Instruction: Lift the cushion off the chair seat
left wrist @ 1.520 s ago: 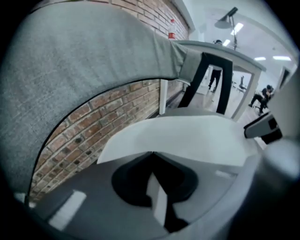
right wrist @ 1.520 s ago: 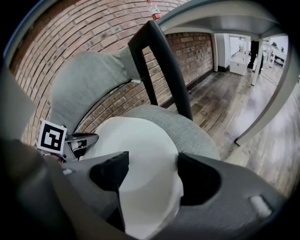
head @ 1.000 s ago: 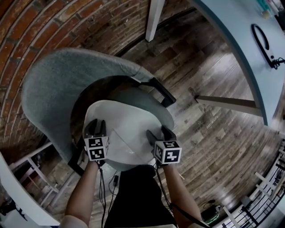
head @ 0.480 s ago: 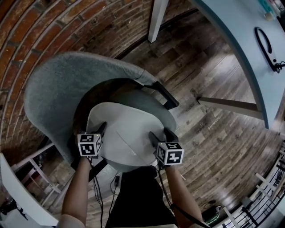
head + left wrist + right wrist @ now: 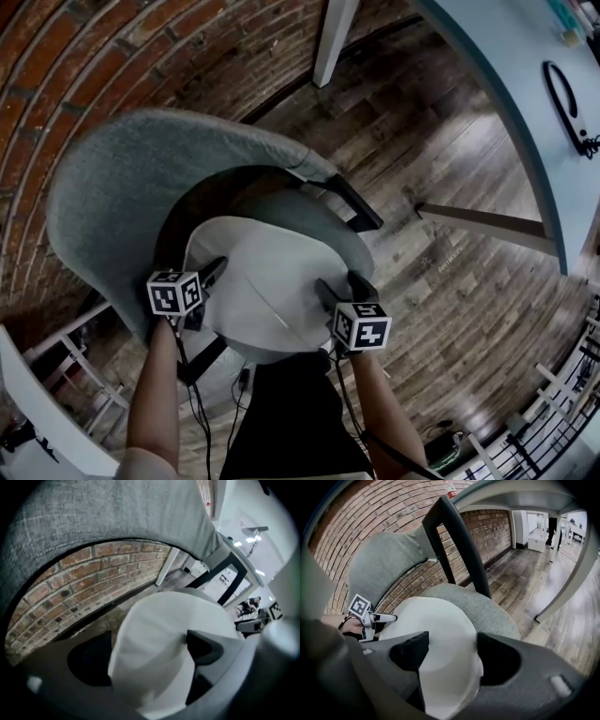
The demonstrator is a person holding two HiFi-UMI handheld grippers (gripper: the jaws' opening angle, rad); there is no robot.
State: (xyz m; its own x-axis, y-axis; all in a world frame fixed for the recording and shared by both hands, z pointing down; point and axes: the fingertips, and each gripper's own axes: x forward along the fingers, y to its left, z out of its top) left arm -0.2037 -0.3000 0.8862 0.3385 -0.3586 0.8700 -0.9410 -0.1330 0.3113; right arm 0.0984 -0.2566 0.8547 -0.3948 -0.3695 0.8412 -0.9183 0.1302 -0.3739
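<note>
Two tongs sit on the near rim of the white cushion. The left gripper is at about eight o'clock of it. Its jaws have just been opening and now stand very wide, with a fold of the cushion between them; one jaw tip touches the fabric, but I see no pinch. The right gripper is at about four o'clock. Its jaws also stand wide apart, with the cushion edge filling the gap between them, and I see nothing clamped there.

The cushion lies on the grey seat of the chair, whose grey fabric back curves round from seven to twelve o'clock. A black frame bar shows at two o'clock of the seat.

Under the chair is a dark wooden plank floor. A brick wall fills the ten and eleven o'clock side. At one to two o'clock stands a pale blue table with a black cable loop on it and a white leg.
</note>
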